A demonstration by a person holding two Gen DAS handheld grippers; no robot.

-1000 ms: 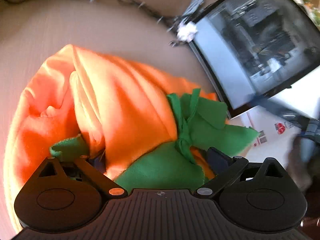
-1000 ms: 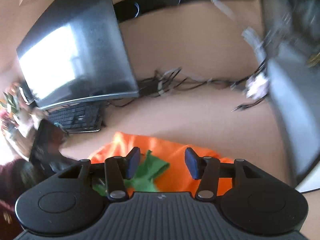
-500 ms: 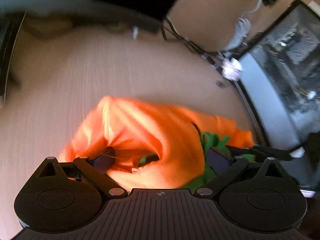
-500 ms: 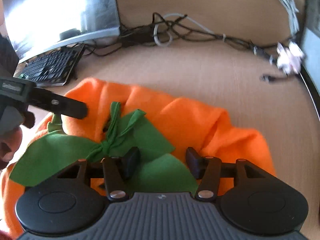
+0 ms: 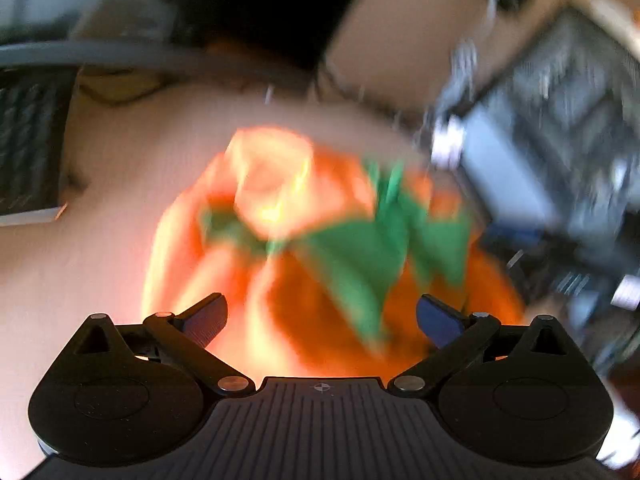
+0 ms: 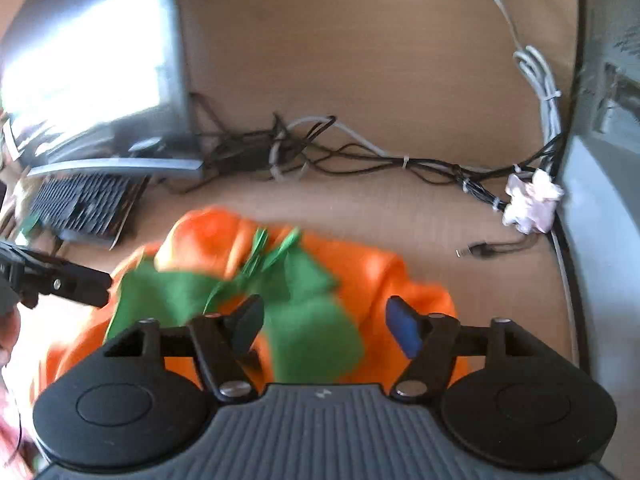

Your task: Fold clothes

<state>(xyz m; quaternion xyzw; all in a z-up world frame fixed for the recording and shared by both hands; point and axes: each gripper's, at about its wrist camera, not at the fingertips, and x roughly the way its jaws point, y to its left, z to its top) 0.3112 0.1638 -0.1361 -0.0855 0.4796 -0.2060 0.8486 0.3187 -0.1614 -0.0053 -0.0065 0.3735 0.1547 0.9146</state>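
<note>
An orange fleece garment (image 5: pixel 280 208) with green leaf-shaped trim (image 5: pixel 360 252) lies bunched on the wooden desk; the left wrist view is blurred by motion. My left gripper (image 5: pixel 322 318) is open and empty, just above the garment's near side. In the right wrist view the same orange garment (image 6: pixel 380 276) and its green trim (image 6: pixel 304 320) lie under my right gripper (image 6: pixel 326 322), which is open and empty. A finger of the left gripper (image 6: pixel 80 284) reaches the garment's left edge.
A monitor (image 6: pixel 92 80) and a keyboard (image 6: pixel 80 204) stand at the left. A tangle of cables (image 6: pixel 300 148) runs along the back. A second screen (image 5: pixel 560 140) stands at the right, with a pale crumpled wad (image 6: pixel 528 204) beside it.
Both grippers have drawn back from the garment. The left one has let go of the orange cloth and the fabric has dropped into a looser heap. The right jaws have opened wider.
</note>
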